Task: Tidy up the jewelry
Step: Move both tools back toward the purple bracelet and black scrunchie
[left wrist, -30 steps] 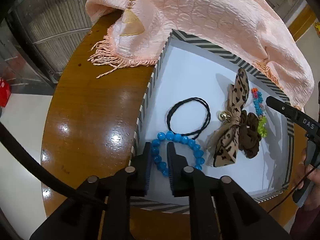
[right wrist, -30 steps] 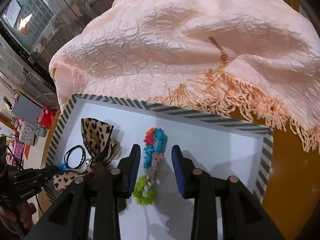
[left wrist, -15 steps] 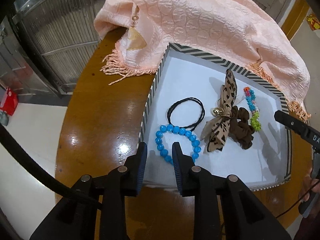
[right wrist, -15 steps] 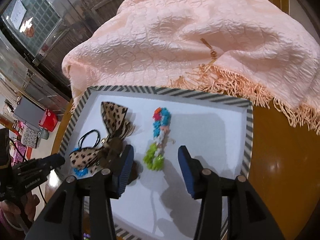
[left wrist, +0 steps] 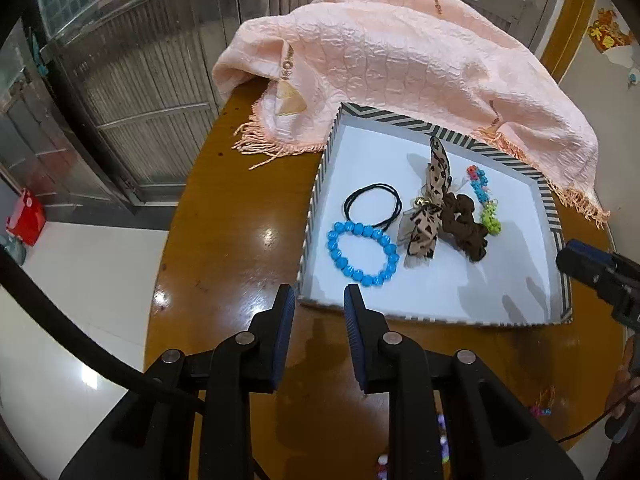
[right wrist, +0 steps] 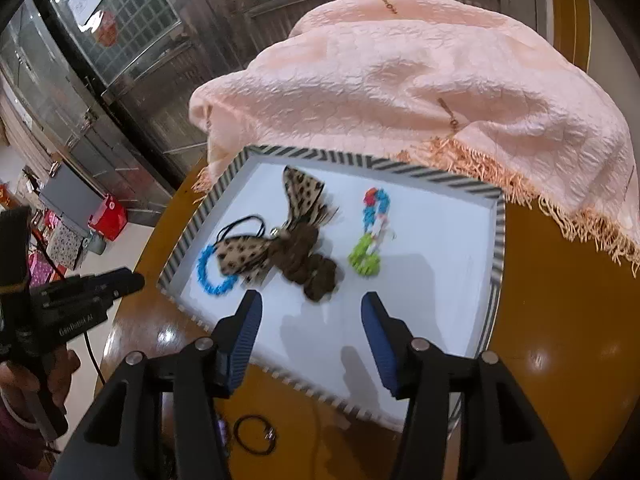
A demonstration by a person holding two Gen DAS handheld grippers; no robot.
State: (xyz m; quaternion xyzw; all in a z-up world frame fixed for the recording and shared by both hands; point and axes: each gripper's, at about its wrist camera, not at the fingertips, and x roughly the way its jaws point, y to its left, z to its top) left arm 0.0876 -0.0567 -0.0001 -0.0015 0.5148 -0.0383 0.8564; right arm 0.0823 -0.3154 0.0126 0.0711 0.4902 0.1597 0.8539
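**Both grippers empty above a tray of hair ties and bracelets**

Small bits on the table [left wrist: 224,240] below the left gripper [left wrist: 318,308] are cut off by its body and too blurred to name. In the right wrist view a thin black ring [right wrist: 255,435] lies on the wood between the gripper's arms, partly hidden. The right view is soft with motion blur, so beads there read only as colour.

The left gripper hangs over the table's edge just short of the tray [left wrist: 556,216], its jaws narrowly apart with nothing between them. The right gripper [right wrist: 312,320] is over the tray's near part, jaws opening wide and empty.

The tray is white inside with a striped rim. In it, nearest the left gripper, lies a blue bracelet [left wrist: 362,252], a closed ring of round beads. Touching its far side is a black tie [left wrist: 373,209], a thin loop. Beside them is a leopard bow [left wrist: 430,210] joined to a brown scrunchie [left wrist: 466,228]. Just beyond lies a bead strand [left wrist: 484,202], orange and blue ending in green.

A pink cloth [left wrist: 400,64] with fringe overlaps the tray's far rim.
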